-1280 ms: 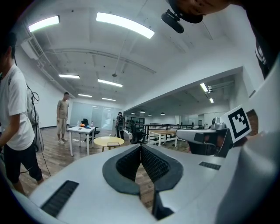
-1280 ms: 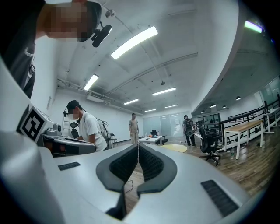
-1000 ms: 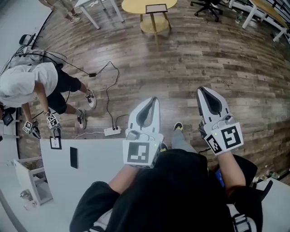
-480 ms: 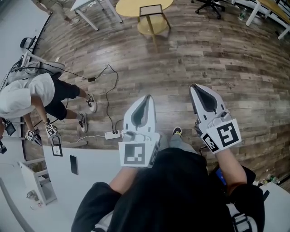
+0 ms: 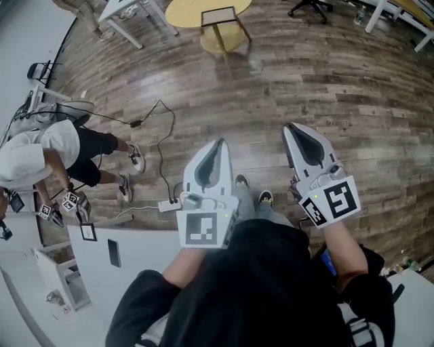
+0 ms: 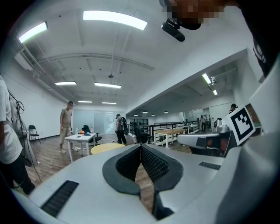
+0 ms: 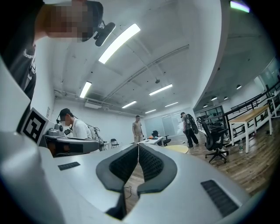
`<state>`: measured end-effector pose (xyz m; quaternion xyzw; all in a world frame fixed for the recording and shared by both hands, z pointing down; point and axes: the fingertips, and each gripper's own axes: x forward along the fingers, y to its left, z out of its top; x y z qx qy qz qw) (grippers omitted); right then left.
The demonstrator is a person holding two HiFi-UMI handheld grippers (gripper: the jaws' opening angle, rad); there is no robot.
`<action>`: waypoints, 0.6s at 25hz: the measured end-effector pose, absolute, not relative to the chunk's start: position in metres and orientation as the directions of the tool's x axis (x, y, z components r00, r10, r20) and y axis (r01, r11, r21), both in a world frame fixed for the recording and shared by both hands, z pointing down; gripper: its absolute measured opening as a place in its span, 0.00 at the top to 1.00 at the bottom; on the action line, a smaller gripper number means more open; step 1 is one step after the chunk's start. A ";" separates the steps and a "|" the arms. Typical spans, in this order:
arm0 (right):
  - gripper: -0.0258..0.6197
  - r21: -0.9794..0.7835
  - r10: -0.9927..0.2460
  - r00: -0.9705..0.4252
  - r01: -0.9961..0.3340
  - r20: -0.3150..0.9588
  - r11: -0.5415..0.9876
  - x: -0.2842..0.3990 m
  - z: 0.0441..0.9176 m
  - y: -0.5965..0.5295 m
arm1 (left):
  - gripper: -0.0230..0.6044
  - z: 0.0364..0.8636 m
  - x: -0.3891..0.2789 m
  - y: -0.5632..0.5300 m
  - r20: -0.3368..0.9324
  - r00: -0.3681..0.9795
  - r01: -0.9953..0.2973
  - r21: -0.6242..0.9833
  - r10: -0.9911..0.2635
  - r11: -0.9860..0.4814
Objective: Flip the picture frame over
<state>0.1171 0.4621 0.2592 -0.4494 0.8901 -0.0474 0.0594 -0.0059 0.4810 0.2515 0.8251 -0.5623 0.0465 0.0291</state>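
Observation:
The picture frame (image 5: 218, 15), dark-rimmed with a pale middle, lies on a round yellow table (image 5: 183, 10) far ahead at the top of the head view. My left gripper (image 5: 219, 144) and right gripper (image 5: 291, 127) are held side by side above the wood floor, well short of that table. Both point forward and level. In the left gripper view the jaws (image 6: 141, 146) are shut with nothing between them, and the yellow table (image 6: 107, 148) shows beyond them. The right gripper (image 7: 138, 146) is likewise shut and empty.
A person in a white shirt (image 5: 41, 152) bends over at the left, holding marked grippers. A white table (image 5: 135, 251) stands close at lower left. A power strip with cables (image 5: 168, 202) lies on the floor. A white table (image 5: 125, 10) and an office chair (image 5: 308, 8) stand far ahead.
I have moved forward over the floor with both grippers shut and side by side. A shoe now shows between them. The person at the left has slid lower left in view.

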 end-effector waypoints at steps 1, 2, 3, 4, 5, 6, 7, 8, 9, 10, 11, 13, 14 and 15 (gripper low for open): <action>0.93 -0.140 -0.807 -0.588 -0.795 -0.059 0.590 0.116 0.261 0.458 | 0.93 0.253 -0.007 0.477 0.113 0.366 -0.929 -0.005 -0.924 -0.369; 0.93 -0.141 -0.808 -0.587 -0.796 -0.053 0.588 0.113 0.262 0.453 | 0.93 0.254 -0.009 0.472 0.118 0.368 -0.928 -0.006 -0.922 -0.372; 0.93 -0.139 -0.808 -0.587 -0.797 -0.048 0.587 0.110 0.264 0.446 | 0.93 0.256 -0.013 0.465 0.121 0.369 -0.928 -0.003 -0.921 -0.373; 0.93 -0.137 -0.809 -0.587 -0.798 -0.042 0.587 0.106 0.266 0.439 | 0.93 0.258 -0.017 0.458 0.122 0.369 -0.928 0.004 -0.921 -0.372; 0.93 -0.134 -0.809 -0.587 -0.799 -0.036 0.586 0.101 0.268 0.431 | 0.93 0.261 -0.023 0.450 0.124 0.368 -0.929 0.015 -0.922 -0.369; 0.93 -0.132 -0.808 -0.588 -0.799 -0.028 0.586 0.096 0.271 0.423 | 0.93 0.264 -0.029 0.441 0.128 0.366 -0.930 0.024 -0.922 -0.366; 0.93 -0.133 -0.808 -0.588 -0.800 -0.020 0.585 0.091 0.274 0.413 | 0.93 0.268 -0.035 0.432 0.133 0.364 -0.931 0.030 -0.922 -0.363; 0.93 -0.133 -0.808 -0.589 -0.800 -0.011 0.585 0.086 0.277 0.403 | 0.93 0.272 -0.041 0.421 0.139 0.363 -0.931 0.032 -0.921 -0.362; 0.93 -0.133 -0.808 -0.589 -0.801 -0.003 0.584 0.080 0.280 0.392 | 0.93 0.275 -0.047 0.410 0.143 0.363 -0.932 0.031 -0.921 -0.362; 0.93 -0.131 -0.809 -0.588 -0.802 0.004 0.582 0.075 0.282 0.379 | 0.93 0.277 -0.053 0.397 0.146 0.362 -0.932 0.033 -0.921 -0.361; 0.93 -0.129 -0.810 -0.587 -0.804 0.009 0.581 0.069 0.283 0.367 | 0.93 0.278 -0.059 0.384 0.145 0.361 -0.932 0.038 -0.921 -0.360; 0.93 -0.123 -0.809 -0.588 -0.804 0.014 0.582 0.057 0.283 0.342 | 0.93 0.278 -0.071 0.359 0.135 0.360 -0.933 0.052 -0.923 -0.356; 0.93 -0.117 -0.808 -0.589 -0.803 0.015 0.584 0.050 0.282 0.330 | 0.93 0.277 -0.078 0.347 0.131 0.360 -0.933 0.058 -0.924 -0.356; 0.93 -0.112 -0.807 -0.590 -0.803 0.015 0.585 0.043 0.280 0.318 | 0.93 0.277 -0.084 0.336 0.129 0.361 -0.932 0.063 -0.924 -0.356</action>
